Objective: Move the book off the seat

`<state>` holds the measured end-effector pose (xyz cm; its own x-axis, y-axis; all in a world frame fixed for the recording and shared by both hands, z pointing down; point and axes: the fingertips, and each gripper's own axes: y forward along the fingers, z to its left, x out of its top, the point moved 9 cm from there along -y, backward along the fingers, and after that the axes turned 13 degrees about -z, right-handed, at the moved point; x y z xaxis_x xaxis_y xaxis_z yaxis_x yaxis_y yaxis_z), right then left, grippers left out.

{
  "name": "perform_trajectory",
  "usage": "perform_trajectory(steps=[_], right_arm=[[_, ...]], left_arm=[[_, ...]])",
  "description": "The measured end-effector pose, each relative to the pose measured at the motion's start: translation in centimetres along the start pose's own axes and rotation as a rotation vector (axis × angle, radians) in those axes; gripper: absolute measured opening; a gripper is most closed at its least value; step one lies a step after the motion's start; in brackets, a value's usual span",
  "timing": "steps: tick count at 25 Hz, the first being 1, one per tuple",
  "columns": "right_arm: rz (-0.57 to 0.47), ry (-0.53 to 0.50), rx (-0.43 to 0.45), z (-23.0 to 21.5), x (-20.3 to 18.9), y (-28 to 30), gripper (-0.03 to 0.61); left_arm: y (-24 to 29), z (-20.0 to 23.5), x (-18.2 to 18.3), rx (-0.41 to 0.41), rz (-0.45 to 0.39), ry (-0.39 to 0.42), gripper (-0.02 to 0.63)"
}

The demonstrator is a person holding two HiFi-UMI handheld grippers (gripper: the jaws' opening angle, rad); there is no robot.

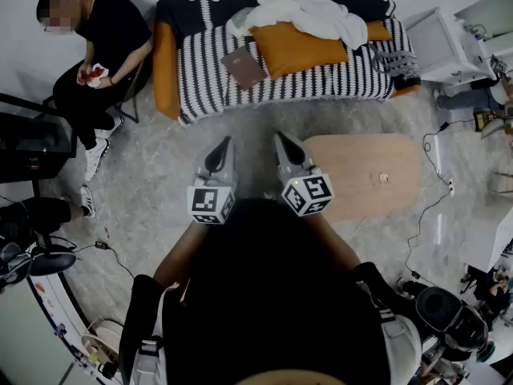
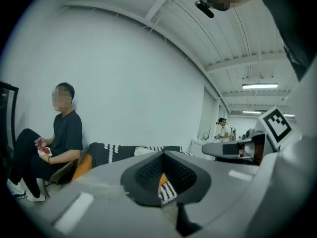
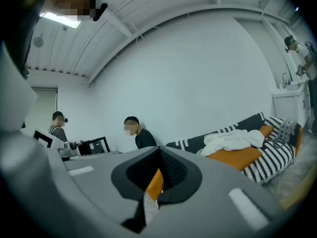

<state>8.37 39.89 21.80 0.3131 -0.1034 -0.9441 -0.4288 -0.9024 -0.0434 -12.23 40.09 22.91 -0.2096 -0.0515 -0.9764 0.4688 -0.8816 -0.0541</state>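
A person (image 1: 96, 62) in black is sitting at the left. A white blanket (image 1: 309, 10) is lying partly over an orange cushion (image 1: 292, 50). A wooden table (image 1: 369, 175) is standing on the grey floor (image 1: 152, 159).

From the head, looks steeply down toward the sofa (image 1: 208, 79), well apart; gripper views face nearly level from low, sharing that sofa (image 2: 114, 151) (image 3: 272, 157).
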Motion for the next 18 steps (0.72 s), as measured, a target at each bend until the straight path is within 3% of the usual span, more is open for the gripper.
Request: perform_trajectory(steps=[18], right_arm=[[0.002, 0.018, -0.008, 2.1, -0.7, 0.4, 0.008]], left_arm=[[-1.6, 1.8, 0.2, 0.016, -0.009, -0.007, 0.006]])
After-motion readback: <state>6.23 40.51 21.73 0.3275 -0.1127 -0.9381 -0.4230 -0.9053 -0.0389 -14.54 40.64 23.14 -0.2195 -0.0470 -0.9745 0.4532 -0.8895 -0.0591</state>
